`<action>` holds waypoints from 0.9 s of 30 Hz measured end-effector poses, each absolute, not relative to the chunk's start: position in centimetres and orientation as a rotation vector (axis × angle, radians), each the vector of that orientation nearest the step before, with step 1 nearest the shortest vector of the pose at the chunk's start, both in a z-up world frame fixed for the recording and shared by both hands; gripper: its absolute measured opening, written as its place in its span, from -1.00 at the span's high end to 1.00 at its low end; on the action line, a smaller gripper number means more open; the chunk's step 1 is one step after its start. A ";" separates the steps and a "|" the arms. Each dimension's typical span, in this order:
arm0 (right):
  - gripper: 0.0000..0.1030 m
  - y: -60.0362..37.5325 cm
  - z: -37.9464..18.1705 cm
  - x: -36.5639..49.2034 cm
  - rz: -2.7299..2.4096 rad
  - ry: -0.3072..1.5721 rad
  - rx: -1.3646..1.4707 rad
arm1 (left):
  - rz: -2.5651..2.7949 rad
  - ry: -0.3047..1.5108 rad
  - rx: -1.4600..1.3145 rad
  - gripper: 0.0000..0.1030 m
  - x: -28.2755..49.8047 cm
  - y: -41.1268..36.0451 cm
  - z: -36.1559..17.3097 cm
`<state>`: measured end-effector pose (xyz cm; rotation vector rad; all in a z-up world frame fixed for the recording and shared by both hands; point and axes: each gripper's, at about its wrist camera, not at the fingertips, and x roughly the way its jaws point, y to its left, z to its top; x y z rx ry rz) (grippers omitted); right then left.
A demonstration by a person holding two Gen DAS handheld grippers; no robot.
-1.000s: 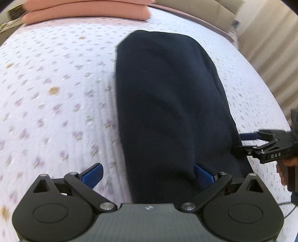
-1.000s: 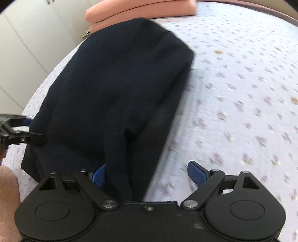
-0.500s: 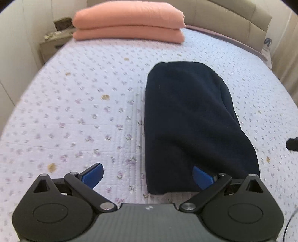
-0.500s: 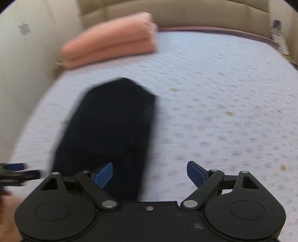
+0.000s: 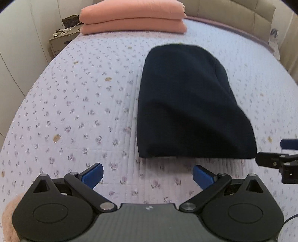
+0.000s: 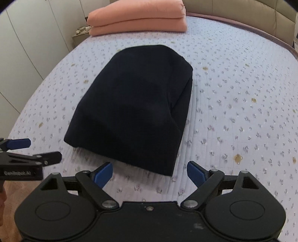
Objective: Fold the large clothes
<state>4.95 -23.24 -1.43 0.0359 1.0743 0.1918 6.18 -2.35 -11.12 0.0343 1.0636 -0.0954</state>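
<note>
A dark navy garment (image 5: pixel 188 104) lies folded into a compact rectangle on the floral bedspread (image 5: pixel 74 111); it also shows in the right wrist view (image 6: pixel 134 109). My left gripper (image 5: pixel 148 175) is open and empty, held back from the garment's near edge. My right gripper (image 6: pixel 150 172) is open and empty, just short of the garment's near right corner. The right gripper shows at the right edge of the left wrist view (image 5: pixel 275 160). The left gripper shows at the left edge of the right wrist view (image 6: pixel 22 156).
Two folded salmon-pink blankets (image 5: pixel 133 17) are stacked at the head of the bed, also in the right wrist view (image 6: pixel 137 20). A nightstand (image 5: pixel 60 40) stands at the far left. A padded headboard (image 6: pixel 242 13) runs along the back.
Both grippers have let go of the navy garment and pulled back toward me. The garment now lies flat and folded on the bed.
</note>
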 end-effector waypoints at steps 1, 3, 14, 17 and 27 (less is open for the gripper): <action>-0.98 -23.1 -1.5 4.8 0.188 1.074 0.024 | -0.098 1.059 0.043 -1.00 6.0 -2.7 -11.2; -0.98 -22.9 -1.3 4.4 0.184 1.074 -0.004 | -0.107 1.055 0.044 -1.00 5.9 -3.0 -11.2; -0.98 -22.3 -2.3 4.7 0.215 1.108 -0.011 | -0.096 1.070 0.009 -0.99 6.2 -2.2 -11.4; -0.98 -22.1 -2.4 4.7 0.218 1.112 -0.017 | -0.093 1.070 0.013 -0.99 6.2 -2.3 -11.4; -0.98 -22.0 -2.4 4.6 0.231 1.119 -0.016 | -0.095 1.076 0.011 -0.99 6.3 -2.3 -11.5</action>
